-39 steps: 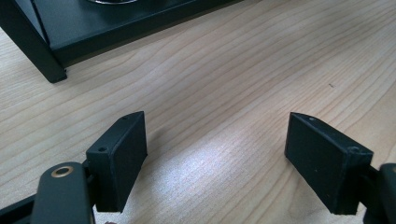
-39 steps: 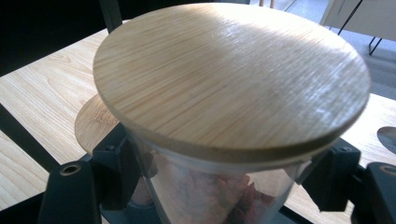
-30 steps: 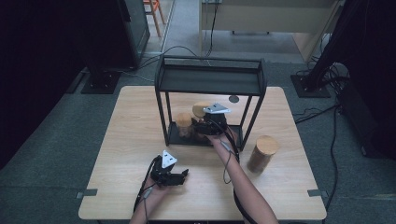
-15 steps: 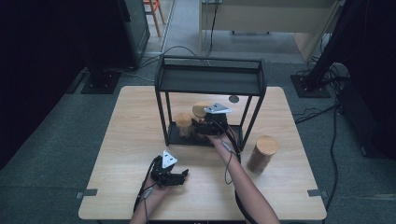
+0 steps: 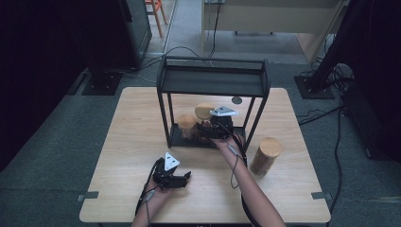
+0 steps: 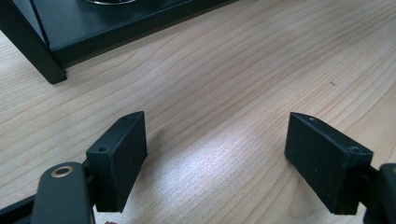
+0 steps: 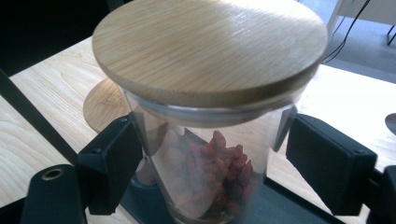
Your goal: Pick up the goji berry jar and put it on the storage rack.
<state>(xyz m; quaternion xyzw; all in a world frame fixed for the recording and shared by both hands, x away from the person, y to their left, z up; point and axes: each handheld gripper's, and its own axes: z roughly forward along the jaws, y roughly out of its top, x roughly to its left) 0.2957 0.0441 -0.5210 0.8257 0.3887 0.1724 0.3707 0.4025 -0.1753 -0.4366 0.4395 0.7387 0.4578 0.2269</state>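
Observation:
A glass jar (image 7: 210, 186) with a round wooden lid (image 7: 210, 46) holds red dried berries and stands on the bottom shelf of a black metal rack (image 5: 213, 82). My right gripper (image 7: 212, 140) is open, one jaw on each side of the jar, close to the glass. In the high view this gripper (image 5: 208, 128) reaches under the rack to that jar (image 5: 204, 112). A second lidded jar (image 5: 187, 122) stands just to its left. My left gripper (image 5: 182, 178) rests on the wooden table (image 5: 132, 137) near the front edge, open (image 6: 215, 126), with bare wood between its jaws.
A third, taller jar (image 5: 265, 156) with a wooden lid stands on the table to the right of the rack. The rack's base and leg (image 6: 51, 70) lie ahead of the left gripper. A small dark disc (image 5: 236, 100) lies on the table behind the rack. Cables trail on the floor.
My right gripper has shifted only slightly at the jar under the rack. The left gripper has stayed where it was.

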